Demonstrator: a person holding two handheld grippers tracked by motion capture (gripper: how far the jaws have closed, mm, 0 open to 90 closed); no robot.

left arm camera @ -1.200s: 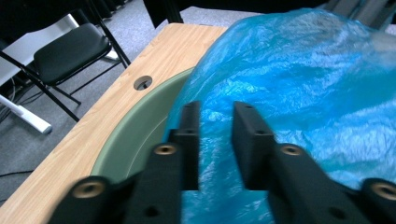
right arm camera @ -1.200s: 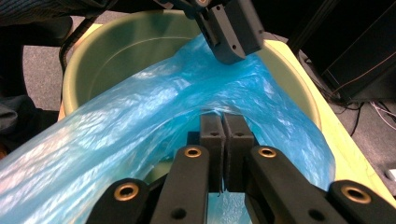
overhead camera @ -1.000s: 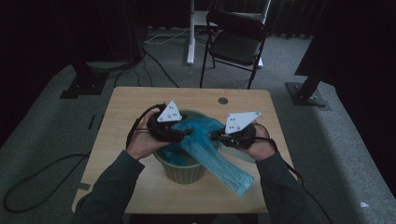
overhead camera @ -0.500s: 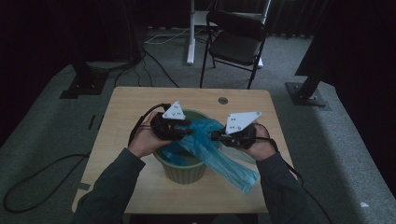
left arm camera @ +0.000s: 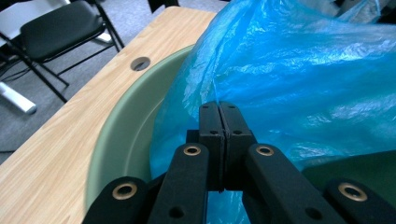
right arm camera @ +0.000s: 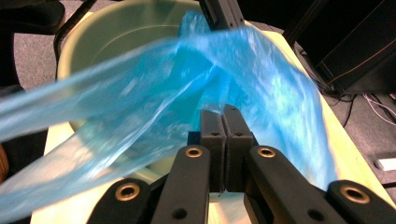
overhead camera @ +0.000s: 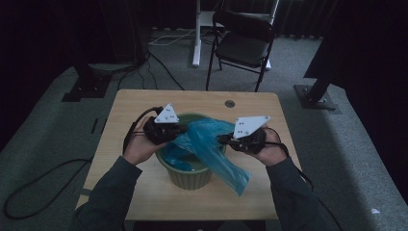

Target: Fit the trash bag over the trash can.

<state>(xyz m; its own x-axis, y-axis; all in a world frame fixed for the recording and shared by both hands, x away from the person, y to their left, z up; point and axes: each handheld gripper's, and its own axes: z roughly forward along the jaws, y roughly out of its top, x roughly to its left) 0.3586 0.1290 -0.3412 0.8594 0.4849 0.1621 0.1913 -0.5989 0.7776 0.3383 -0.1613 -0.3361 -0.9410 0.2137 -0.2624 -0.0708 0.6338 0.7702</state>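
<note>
Bag [overhead camera: 211, 147] draped across pot [overhead camera: 190, 175] on surface [overhead camera: 144, 192], partly inside, tail hanging over near rim toward the right. Left hand-held gripper [left arm camera: 219, 109] just closed, pinching film at bag's edge; right hand-held gripper [right arm camera: 224, 112] clamped on opposite edge. Still to do, probably: spreading mouth open and seating it over rim.

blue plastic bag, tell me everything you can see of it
The blue plastic bag is thin, translucent, crinkled film. It is draped across the green bucket, part sagging inside, one long end hanging over the front rim toward the table. The left gripper and right gripper each pinch its edge, jaws shut, stretching it between them.
</note>
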